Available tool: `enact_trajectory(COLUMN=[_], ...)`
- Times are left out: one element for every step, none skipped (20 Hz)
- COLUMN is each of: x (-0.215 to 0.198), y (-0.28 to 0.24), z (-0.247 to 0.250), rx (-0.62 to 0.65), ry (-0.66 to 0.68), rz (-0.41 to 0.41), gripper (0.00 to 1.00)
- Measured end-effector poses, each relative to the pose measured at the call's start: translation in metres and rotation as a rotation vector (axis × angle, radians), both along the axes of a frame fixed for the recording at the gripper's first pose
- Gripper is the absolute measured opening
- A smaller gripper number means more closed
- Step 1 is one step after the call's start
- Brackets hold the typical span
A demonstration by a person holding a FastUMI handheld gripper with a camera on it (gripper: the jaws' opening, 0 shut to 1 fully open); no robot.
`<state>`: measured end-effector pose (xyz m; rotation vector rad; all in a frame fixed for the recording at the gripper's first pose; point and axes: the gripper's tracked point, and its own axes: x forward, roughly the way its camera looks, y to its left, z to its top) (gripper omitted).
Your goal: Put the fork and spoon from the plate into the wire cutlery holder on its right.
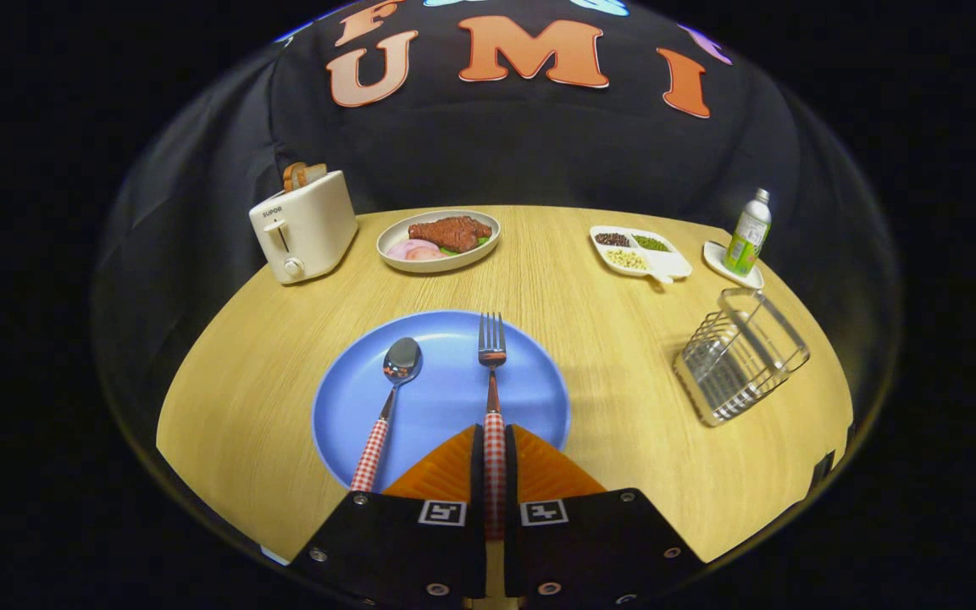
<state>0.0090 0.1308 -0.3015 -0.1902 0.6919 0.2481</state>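
Observation:
A blue plate (pixel 446 398) lies on the wooden table just ahead of my fingers. My gripper (pixel 494 457) is shut on the fork (pixel 492 373), both fingers pressing its red-checked handle, with the tines pointing away over the plate. The spoon (pixel 386 407), with the same checked handle, lies on the plate to the left of the fork, bowl pointing away. The wire cutlery holder (pixel 740 356) stands to the right of the plate, tilted in this view, with nothing visible inside it.
At the table's far side stand a white toaster (pixel 305 227) with bread in it, a plate of meat (pixel 439 240), a divided dish of seeds (pixel 639 252) and a green bottle (pixel 747 233) on a small saucer. Bare wood separates plate and holder.

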Motion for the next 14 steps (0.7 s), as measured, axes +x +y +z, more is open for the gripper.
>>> enact_trajectory(x=[0.001, 0.002, 0.003, 0.005, 0.007, 0.009, 0.012, 0.011, 0.013, 0.013, 0.013, 0.015, 0.014, 0.014], y=[-0.01, -0.023, -0.038, -0.053, -0.068, -0.083, -0.099, -0.113, -0.127, -0.14, -0.151, -0.16, -0.169, -0.176], z=[0.012, 0.024, 0.035, 0.047, 0.06, 0.072, 0.083, 0.093, 0.103, 0.11, 0.116, 0.122, 0.125, 0.126], rx=[-0.001, -0.001, -0.004, -0.006, -0.013, -0.03, -0.055, -0.083, -0.108, -0.131, -0.147, -0.16, -0.165, -0.167], ry=[0.0, 0.001, 0.005, 0.004, -0.001, -0.005, -0.009, -0.012, -0.01, 0.001, 0.012, 0.028, 0.053, 0.078], rz=[-0.002, -0.008, -0.02, -0.03, -0.041, -0.044, -0.045, -0.045, -0.046, -0.044, -0.044, -0.046, -0.05, -0.055], gripper=[0.09, 0.09, 0.09, 0.09, 0.09, 0.09, 0.09, 0.09, 0.09, 0.09, 0.09, 0.09, 0.09, 0.09])
